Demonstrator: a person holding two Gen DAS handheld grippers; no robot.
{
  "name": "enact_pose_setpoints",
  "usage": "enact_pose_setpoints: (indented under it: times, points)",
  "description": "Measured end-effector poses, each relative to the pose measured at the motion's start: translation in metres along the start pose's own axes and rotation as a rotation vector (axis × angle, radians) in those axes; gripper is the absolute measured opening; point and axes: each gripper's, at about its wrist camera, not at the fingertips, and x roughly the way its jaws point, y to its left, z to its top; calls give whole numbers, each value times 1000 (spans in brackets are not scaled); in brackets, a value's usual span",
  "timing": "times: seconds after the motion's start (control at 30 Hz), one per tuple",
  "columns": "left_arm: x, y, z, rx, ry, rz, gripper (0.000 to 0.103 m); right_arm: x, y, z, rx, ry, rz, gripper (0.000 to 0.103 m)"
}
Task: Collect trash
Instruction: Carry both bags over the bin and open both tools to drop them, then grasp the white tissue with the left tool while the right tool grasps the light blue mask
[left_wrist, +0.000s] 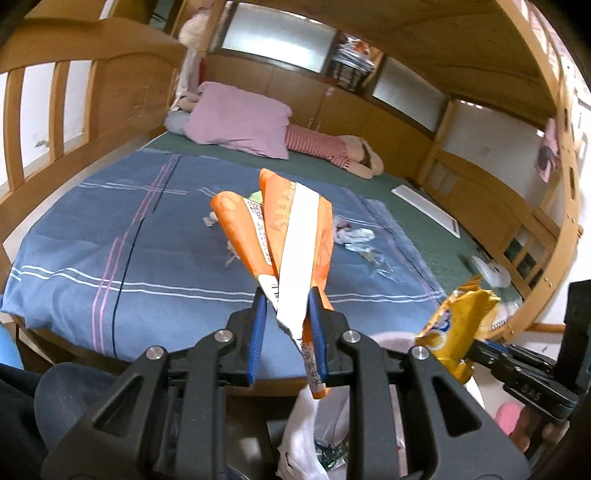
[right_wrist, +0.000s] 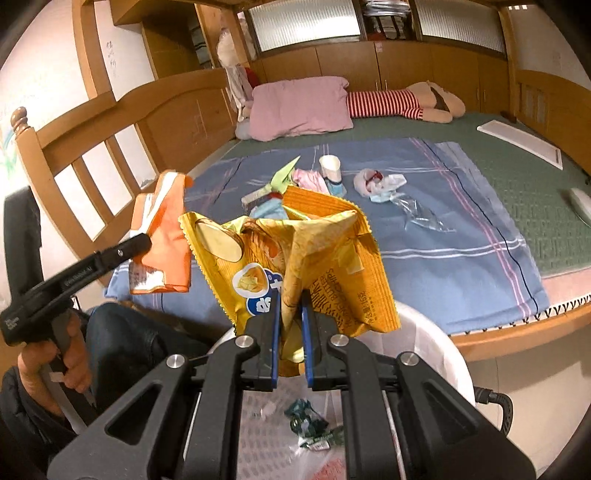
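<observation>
My left gripper (left_wrist: 287, 301) is shut on the lower end of an orange and white snack wrapper (left_wrist: 284, 221), which stands up above the bed. In the right wrist view this wrapper (right_wrist: 162, 236) hangs from the left gripper (right_wrist: 142, 243) at the left. My right gripper (right_wrist: 290, 301) is shut on a crumpled yellow chip bag (right_wrist: 306, 254); the left wrist view shows the same bag (left_wrist: 458, 321) at the right. Both grippers hover over a white bin (right_wrist: 439, 332) lined with a plastic bag (left_wrist: 306, 424) that holds some scraps.
On the blue sheet (right_wrist: 461, 266) lie a paper cup (right_wrist: 330, 166), a green wrapper (right_wrist: 284, 173), a crumpled white bag (right_wrist: 373, 181) and clear plastic (right_wrist: 421, 214). A pink pillow (right_wrist: 299, 107) and a plush doll (right_wrist: 424, 99) lie further back. Wooden bed rails (right_wrist: 74, 177) stand at the left.
</observation>
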Motion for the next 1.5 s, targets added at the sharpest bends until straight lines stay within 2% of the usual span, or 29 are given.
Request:
enact_pose_setpoints:
  times: [0.33,0.4,0.47,0.5,0.57,0.63,0.7,0.77,0.8,0.83,0.9,1.0,1.2,1.3,1.4,1.5]
  points:
    - [-4,-14,-10,27,29,-55,24,-3,-8,-13,14,47,11,13]
    - [0,-17,-13,35,48,-73,24,-7,-13,-17,39,41,26,24]
    - [2,-19,-17,41,65,-90,24,-16,-21,-17,72,1,32,47]
    - [4,-22,-19,47,82,-112,24,-21,-24,-16,88,-23,27,52]
    - [7,-27,-23,59,108,-157,24,-31,-32,-12,126,-69,19,54]
    - [9,-40,-30,100,146,-234,24,-39,-38,-8,150,-104,0,54]
    - [16,-58,-40,181,228,-325,25,-46,-43,-5,164,-134,-35,57]
    - [21,-75,-53,242,289,-382,30,-50,-48,-4,181,-151,-54,59]
    - [22,-81,-59,265,303,-396,49,-52,-52,-4,190,-155,-56,60]
    - [23,-84,-61,277,303,-390,73,-53,-56,-4,208,-161,-59,61]
    - [23,-81,-60,270,277,-364,81,-53,-64,-5,237,-164,-59,64]
    - [28,-63,-49,206,250,-314,83,-48,-71,-4,266,-157,-53,65]
    - [54,9,-22,11,211,-91,83,-21,-63,15,240,-115,-55,65]
    - [64,43,-19,-65,229,-3,83,0,-55,25,228,-79,-28,65]
    - [78,69,-8,-143,239,38,83,25,-45,38,205,-43,11,65]
    - [102,87,17,-186,234,82,82,53,-35,53,191,22,0,64]
